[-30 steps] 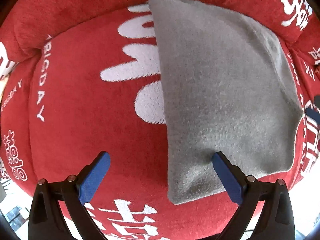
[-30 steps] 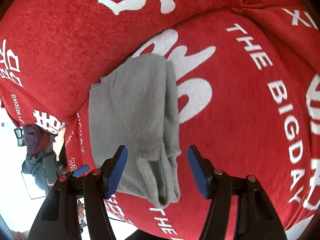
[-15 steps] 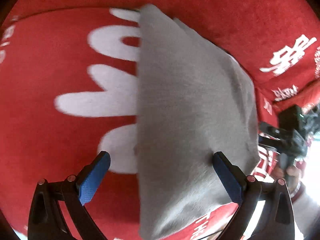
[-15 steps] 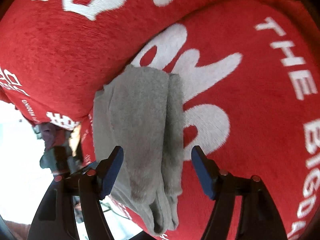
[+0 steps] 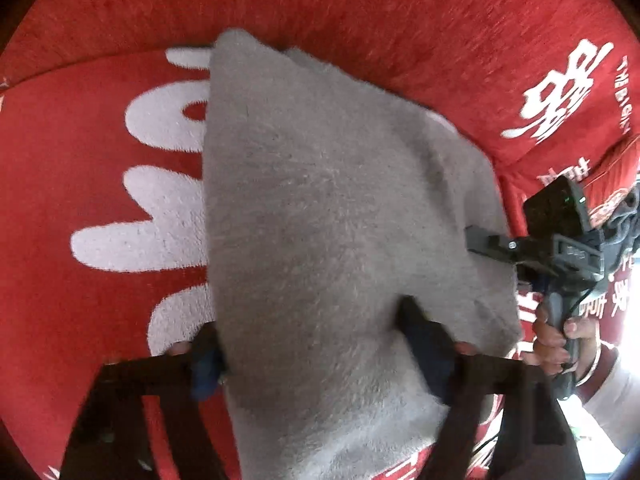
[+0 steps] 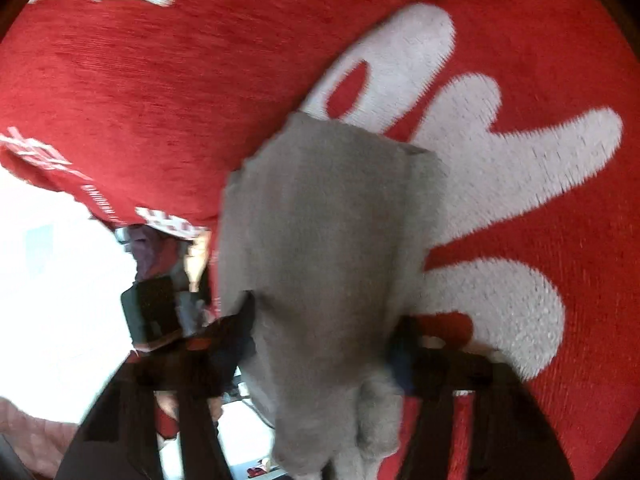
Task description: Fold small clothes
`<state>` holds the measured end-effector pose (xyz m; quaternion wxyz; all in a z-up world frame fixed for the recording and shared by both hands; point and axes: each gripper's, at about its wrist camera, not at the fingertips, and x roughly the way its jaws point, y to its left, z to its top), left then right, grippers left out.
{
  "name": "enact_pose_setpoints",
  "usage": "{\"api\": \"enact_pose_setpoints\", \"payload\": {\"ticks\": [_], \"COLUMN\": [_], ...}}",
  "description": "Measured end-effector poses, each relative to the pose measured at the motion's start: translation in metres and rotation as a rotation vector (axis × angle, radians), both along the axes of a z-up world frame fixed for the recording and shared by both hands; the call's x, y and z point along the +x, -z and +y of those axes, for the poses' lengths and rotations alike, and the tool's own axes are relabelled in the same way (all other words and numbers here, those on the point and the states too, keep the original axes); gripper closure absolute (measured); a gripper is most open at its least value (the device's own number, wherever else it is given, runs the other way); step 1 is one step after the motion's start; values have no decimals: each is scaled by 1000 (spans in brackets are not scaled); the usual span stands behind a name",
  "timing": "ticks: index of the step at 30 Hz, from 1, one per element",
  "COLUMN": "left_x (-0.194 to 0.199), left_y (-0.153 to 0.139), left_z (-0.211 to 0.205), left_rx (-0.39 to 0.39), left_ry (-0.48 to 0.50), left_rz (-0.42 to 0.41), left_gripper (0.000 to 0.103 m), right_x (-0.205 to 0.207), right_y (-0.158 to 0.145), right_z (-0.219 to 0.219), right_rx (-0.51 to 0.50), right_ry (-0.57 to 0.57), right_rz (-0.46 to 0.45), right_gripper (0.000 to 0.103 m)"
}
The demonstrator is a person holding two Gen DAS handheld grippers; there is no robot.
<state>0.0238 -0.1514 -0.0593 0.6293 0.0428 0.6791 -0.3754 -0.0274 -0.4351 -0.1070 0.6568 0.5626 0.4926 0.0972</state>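
A folded grey fleece cloth [image 5: 328, 200] lies on the red sofa seat [image 5: 80, 160], its far corner against the backrest. My left gripper [image 5: 312, 344] straddles the cloth's near end, its jaws closing. The left pad touches the cloth's side edge and the right pad digs into the fleece, puckering it. In the right wrist view the same cloth [image 6: 320, 220] runs between the fingers of my right gripper [image 6: 324, 332]. Those jaws are closing too, and the fabric bunches up between the pads. The cloth's near end hangs over the seat's front edge.
The sofa cover is red with large white lettering [image 6: 500, 160]. The backrest [image 5: 360, 20] rises right behind the cloth. A person's hand [image 5: 556, 340] holds the right gripper's handle at the cloth's right side. Bright floor shows past the seat edge [image 6: 48, 300].
Both grippers have come down over the cloth and narrowed from wide open. Their pads now meet the fleece, which has gathered between them. The right gripper has come into the left wrist view.
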Motion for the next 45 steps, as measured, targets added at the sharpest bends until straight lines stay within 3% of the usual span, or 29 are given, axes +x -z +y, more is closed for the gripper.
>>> {"api": "enact_pose_setpoints", "payload": {"ticks": [1, 2, 15, 21, 24, 27, 30, 31, 34, 35, 36, 39, 40, 41, 45], "left_x": [2, 3, -1, -4, -2, 2, 7, 8, 7, 5, 5, 3, 5, 4, -3], "left_y": [-6, -10, -73, -88, -79, -62, -36, -34, -38, -40, -41, -46, -48, -51, -65], "left_z": [4, 7, 63, 108, 130, 144, 156, 159, 161, 161, 163, 166, 179, 182, 192], "left_rx": [-24, -38, -188, -148, -101, -28, 82, 60, 59, 81, 90, 129, 161, 174, 223], "left_ry": [3, 5, -10, 1, -17, -2, -20, -36, -87, -93, -94, -107, -114, -117, -108], "left_rz": [-4, -3, 18, -21, -26, -92, -143, -132, -143, -172, -183, -180, -201, -222, -296], "left_gripper": [52, 57, 59, 59, 59, 59, 59, 58, 36, 31, 31, 26, 16, 14, 14], "right_x": [-2, -5, -18, -16, -12, 0, 15, 19, 29, 30, 31, 32, 34, 32, 13], "right_y": [2, 1, -74, -102, -100, -85, -66, -59, -49, -49, -52, -68, -76, -82, -118], "right_z": [1, 1, 50, 101, 126, 151, 161, 161, 153, 151, 150, 153, 158, 160, 177], "right_rx": [16, 34, 128, 168, 167, 161, 67, 15, -208, -293, -361, -523, -546, -557, -497], "right_ry": [12, 35, 90, 66, 37, 25, 10, 1, -46, -71, -88, -116, -109, -100, -54], "right_rz": [4, -9, -119, -133, -125, -95, -28, 9, 115, 153, 168, 202, 211, 212, 120], "right_gripper": [68, 70, 73, 73, 73, 73, 73, 73, 72, 71, 63, 52, 52, 52, 58]}}
